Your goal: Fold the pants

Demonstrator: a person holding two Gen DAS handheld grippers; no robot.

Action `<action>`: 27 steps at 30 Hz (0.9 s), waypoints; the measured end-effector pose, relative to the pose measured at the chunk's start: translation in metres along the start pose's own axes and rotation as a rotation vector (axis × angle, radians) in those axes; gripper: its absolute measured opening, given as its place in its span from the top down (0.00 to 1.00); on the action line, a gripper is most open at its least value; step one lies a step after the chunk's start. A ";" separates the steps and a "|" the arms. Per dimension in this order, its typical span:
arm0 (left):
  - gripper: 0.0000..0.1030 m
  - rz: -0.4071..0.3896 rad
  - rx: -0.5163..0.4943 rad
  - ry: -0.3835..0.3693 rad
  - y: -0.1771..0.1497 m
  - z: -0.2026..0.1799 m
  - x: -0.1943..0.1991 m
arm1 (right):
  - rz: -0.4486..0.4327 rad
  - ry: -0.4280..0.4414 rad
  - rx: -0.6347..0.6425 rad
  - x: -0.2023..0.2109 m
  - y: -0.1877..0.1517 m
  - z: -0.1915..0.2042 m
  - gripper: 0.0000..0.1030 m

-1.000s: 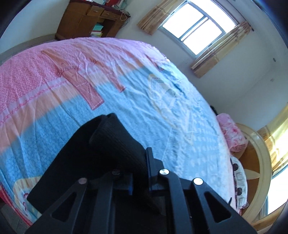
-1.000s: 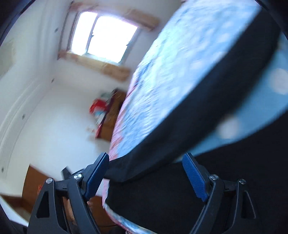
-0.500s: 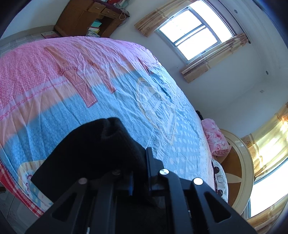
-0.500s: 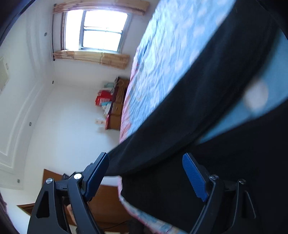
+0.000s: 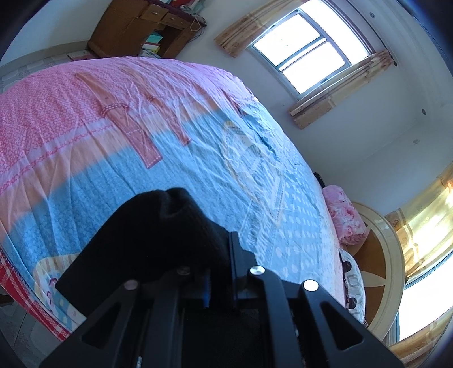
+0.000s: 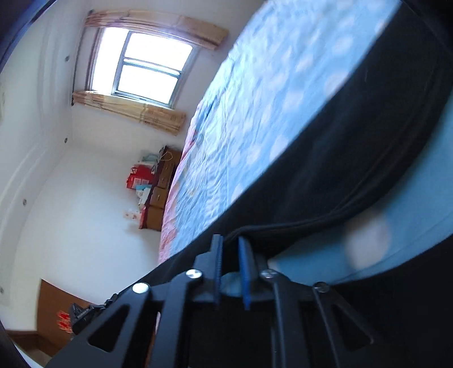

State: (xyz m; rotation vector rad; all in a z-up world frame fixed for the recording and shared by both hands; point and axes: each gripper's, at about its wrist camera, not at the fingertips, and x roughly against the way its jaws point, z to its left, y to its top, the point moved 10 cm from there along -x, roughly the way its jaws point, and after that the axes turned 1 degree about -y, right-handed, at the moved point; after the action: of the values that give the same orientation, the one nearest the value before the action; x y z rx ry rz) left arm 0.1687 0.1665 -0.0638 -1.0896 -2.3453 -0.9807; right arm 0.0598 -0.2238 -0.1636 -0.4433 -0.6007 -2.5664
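So the black pants (image 5: 147,243) are on the near part of the bed, lying over the blue half of the bedspread (image 5: 198,158). On my left wrist cam a thick bunched-up fold of them rises into a hump right in front of the left gripper (image 5: 218,271), and the jaws there are closed tight on that wad of fabric, hardly any gap showing. The rest of the cloth spreads flat down and to the left toward the edge of the bed.

Right wrist cam is tilted way over and a bit blurry. The pants (image 6: 339,158) run as a long dark band diagonally across the blue dotted cover (image 6: 254,113). My right gripper (image 6: 230,249) has its blue pads nearly together, pinching a thin hemmed edge of the pants at the tips.

Further out: a window (image 5: 308,48) with tan curtains, a wooden desk (image 5: 136,25) past the pink end of the bed, and a pink blanket (image 5: 344,218) bundled against the headboard (image 5: 379,254).
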 end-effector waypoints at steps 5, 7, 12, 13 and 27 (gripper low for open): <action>0.90 0.019 0.002 0.009 -0.008 0.007 -0.001 | -0.086 0.042 0.153 0.038 0.013 0.037 1.00; 0.90 0.016 0.010 0.010 -0.009 0.010 0.002 | -0.057 0.057 0.162 0.044 0.009 0.044 0.99; 0.90 0.015 0.014 -0.016 -0.008 0.002 0.007 | 0.116 0.141 0.012 0.035 -0.039 0.035 0.76; 0.90 0.011 0.007 -0.019 -0.006 -0.002 0.010 | 0.138 0.153 -0.008 0.029 -0.047 0.035 0.59; 0.90 0.002 -0.001 -0.031 -0.001 0.000 0.020 | 0.082 0.067 -0.102 -0.028 -0.017 0.018 0.94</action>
State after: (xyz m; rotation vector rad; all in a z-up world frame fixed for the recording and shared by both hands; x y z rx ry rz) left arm 0.1554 0.1767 -0.0525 -1.1145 -2.3679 -0.9718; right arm 0.0783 -0.1914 -0.1658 -0.4060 -0.4205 -2.5301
